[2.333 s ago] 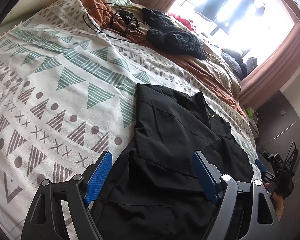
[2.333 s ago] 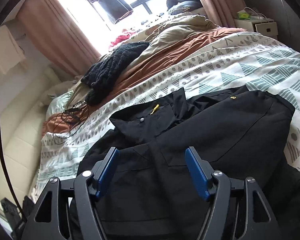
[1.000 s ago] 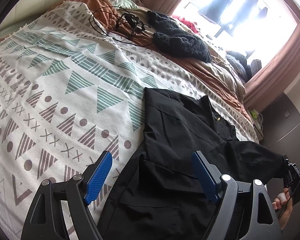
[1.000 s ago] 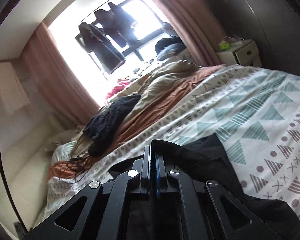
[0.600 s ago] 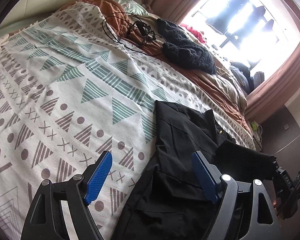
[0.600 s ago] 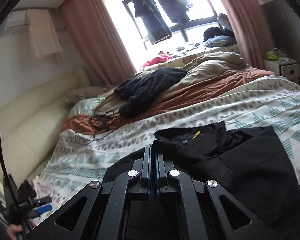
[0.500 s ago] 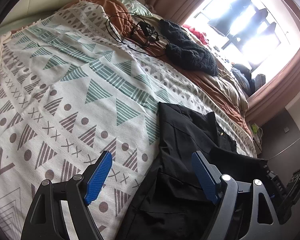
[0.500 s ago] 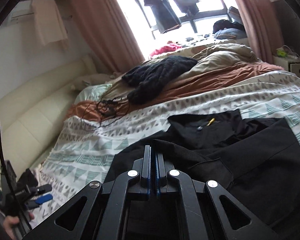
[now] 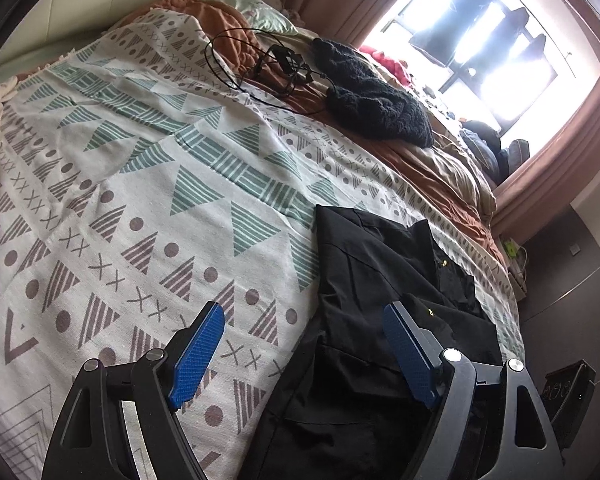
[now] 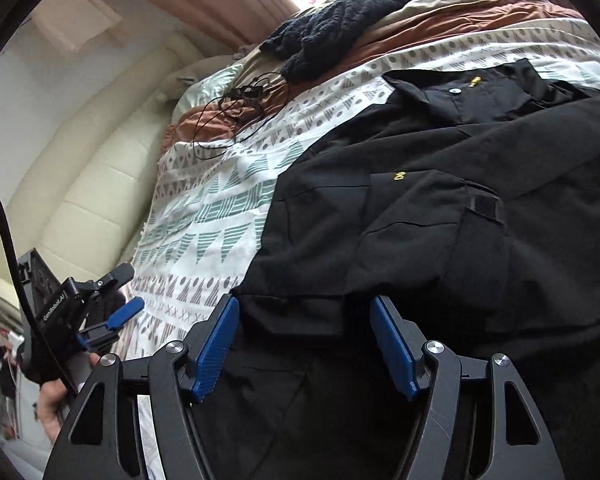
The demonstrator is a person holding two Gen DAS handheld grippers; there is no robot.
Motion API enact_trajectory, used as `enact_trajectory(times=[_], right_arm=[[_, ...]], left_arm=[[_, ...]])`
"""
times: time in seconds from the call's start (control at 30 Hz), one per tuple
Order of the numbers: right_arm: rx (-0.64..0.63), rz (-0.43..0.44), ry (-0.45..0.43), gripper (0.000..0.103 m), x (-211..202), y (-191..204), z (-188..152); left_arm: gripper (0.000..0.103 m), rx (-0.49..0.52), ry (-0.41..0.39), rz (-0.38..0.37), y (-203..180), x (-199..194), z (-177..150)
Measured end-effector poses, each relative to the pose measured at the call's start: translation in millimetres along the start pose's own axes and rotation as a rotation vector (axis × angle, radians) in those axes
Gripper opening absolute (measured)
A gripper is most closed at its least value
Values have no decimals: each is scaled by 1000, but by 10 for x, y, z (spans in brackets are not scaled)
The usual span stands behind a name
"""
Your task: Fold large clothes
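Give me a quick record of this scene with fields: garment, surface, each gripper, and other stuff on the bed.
garment: black jacket, lying on the bed, one sleeve folded across its front
surface: patterned blanket with triangles, dots and crosses
left gripper: open, nothing between its pads, over the jacket's edge
right gripper: jaws have just been opening, pads clear of the jacket fabric below them
other items: dark knitted garment, black cables, rust-coloured bedding
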State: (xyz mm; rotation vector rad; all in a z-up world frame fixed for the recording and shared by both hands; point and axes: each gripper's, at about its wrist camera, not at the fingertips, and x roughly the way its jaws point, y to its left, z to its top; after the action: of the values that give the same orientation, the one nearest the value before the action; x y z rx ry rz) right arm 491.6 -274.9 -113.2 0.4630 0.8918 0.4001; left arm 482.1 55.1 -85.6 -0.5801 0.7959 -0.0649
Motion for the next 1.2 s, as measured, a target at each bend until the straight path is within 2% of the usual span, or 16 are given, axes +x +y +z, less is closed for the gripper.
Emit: enact_trajectory(times=[0.2, 0.37, 0.5, 0.6, 0.67, 0.87, 0.93, 0.97, 1.0, 1.03, 1.07, 1.1, 1.13, 1.2], right_arm=[[170, -58, -55, 68, -459, -608, -80], [296, -120, -86, 68, -717, -1166, -89], [357, -172, -114, 68, -911, -1507, -95], [421, -190, -119, 68, -987, -1789, -102], [477, -191, -122, 68, -1016, -1969, -122], [568, -135, -179, 65, -1110, -2318, -92], [587, -138, -194, 55, -1119, -2413, -87], [597, -144, -197, 41, -1115, -2462, -83], [604, -148, -199, 22, -1113, -2502, -83], [613, -147, -203, 14, -1116, -2549, -83], [621, -138, -214, 10, -1122, -2581, -87], [625, -135, -227, 6, -1126, -2593, -81], [626, -134, -242, 6, -1147, -2597, -77], [622, -140, -273, 4, -1230, -2594, -77]], left_arm=[[82, 99, 18, -18, -353, 55, -113], [82, 249, 50, -21, -809, 152, -329], [82, 399, 101, -9, -1234, 331, -588], [82, 462, 156, 1, -1437, 548, -772], [82, 475, 199, 16, -1498, 727, -858], [82, 405, 323, 28, -1560, 1235, -954], [82, 397, 350, 44, -1595, 1371, -981], [82, 391, 358, 41, -1606, 1427, -985], [76, 383, 364, 40, -1621, 1469, -990], [70, 375, 373, 39, -1634, 1517, -990], [53, 366, 387, 33, -1649, 1564, -988], [41, 358, 403, 29, -1673, 1617, -995], [40, 359, 407, 37, -1705, 1649, -992], [28, 393, 393, 40, -1826, 1685, -990]])
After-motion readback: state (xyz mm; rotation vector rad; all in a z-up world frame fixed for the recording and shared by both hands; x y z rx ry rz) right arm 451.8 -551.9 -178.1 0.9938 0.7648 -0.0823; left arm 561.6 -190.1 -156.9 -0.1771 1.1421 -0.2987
